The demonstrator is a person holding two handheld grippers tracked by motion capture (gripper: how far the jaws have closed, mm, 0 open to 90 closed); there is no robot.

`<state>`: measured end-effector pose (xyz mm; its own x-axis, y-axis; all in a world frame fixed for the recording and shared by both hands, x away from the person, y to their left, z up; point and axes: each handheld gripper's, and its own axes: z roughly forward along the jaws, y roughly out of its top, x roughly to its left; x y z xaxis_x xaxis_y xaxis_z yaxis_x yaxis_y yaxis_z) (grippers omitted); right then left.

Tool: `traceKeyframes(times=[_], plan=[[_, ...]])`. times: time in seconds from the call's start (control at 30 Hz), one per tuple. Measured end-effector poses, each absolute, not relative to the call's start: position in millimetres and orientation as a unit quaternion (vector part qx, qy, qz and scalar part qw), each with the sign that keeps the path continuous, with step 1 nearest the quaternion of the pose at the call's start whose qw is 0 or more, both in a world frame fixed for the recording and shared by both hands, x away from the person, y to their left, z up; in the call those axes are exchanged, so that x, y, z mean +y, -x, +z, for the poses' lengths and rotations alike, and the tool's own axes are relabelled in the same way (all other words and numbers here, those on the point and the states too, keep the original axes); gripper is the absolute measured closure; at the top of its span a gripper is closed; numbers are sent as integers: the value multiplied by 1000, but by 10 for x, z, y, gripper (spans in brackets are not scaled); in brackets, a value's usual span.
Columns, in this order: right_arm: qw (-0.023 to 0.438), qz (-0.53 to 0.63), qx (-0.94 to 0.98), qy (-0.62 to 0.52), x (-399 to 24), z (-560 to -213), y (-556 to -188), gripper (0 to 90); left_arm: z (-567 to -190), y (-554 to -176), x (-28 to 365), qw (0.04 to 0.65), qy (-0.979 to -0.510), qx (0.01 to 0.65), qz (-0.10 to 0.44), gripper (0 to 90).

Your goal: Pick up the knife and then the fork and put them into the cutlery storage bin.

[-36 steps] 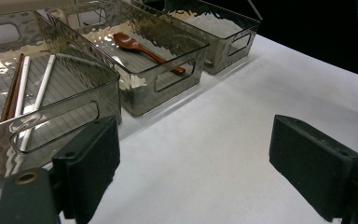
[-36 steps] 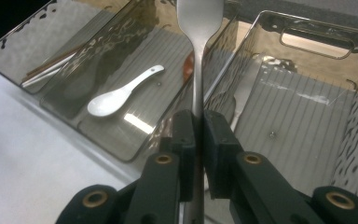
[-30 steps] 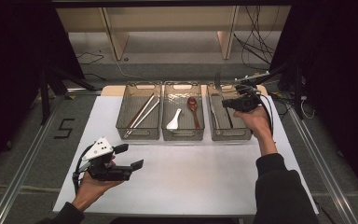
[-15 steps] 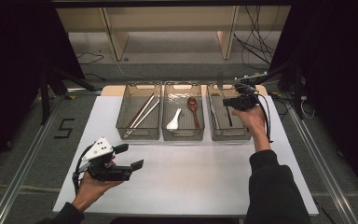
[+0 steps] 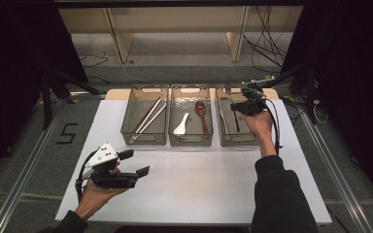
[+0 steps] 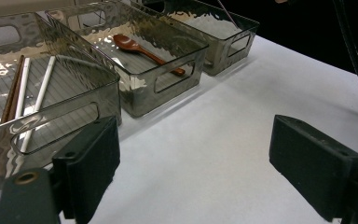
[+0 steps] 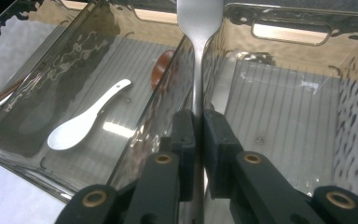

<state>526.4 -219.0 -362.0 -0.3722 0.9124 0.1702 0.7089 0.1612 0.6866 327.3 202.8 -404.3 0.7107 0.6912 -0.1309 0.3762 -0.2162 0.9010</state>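
The right gripper (image 7: 196, 135) is clamping the handle of a metal fork (image 7: 196, 56), its two black jaws pinched tight on the slim shaft. In the right gripper view the fork is pointing toward 12 o'clock, its broad end cut off by the top edge, so the tines cannot be made out. It is hanging over the wall between the middle bin (image 5: 190, 141) and the right bin (image 5: 238, 141), as seen from the person's side. In the high view the right gripper (image 5: 246, 104) is hovering above the right bin, at about 1 o'clock on the table (image 5: 194, 194).

The left gripper (image 5: 135, 162) is waiting at 7 o'clock with its jaws standing wide apart and nothing between them.

The middle bin is holding a white ceramic spoon (image 7: 86, 122) and a brown wooden spoon (image 6: 142, 46); the left bin (image 5: 144, 141) is holding chopsticks (image 5: 148, 119). Judging by this sorting, the fork probably belongs in the right bin. To place it well, the person should be shifting the fork clear of the shared wall, lowering it near the ribbed floor, and only then letting the jaws part, so it lies flat and does not bounce.
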Motion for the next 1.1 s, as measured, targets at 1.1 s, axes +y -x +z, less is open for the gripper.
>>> traceKeyframes(times=[1.1], plan=[[140,346,733,-569,-2245,-3802,-5343,839,-4045,-3270,2022,520,-765,348,151,157]])
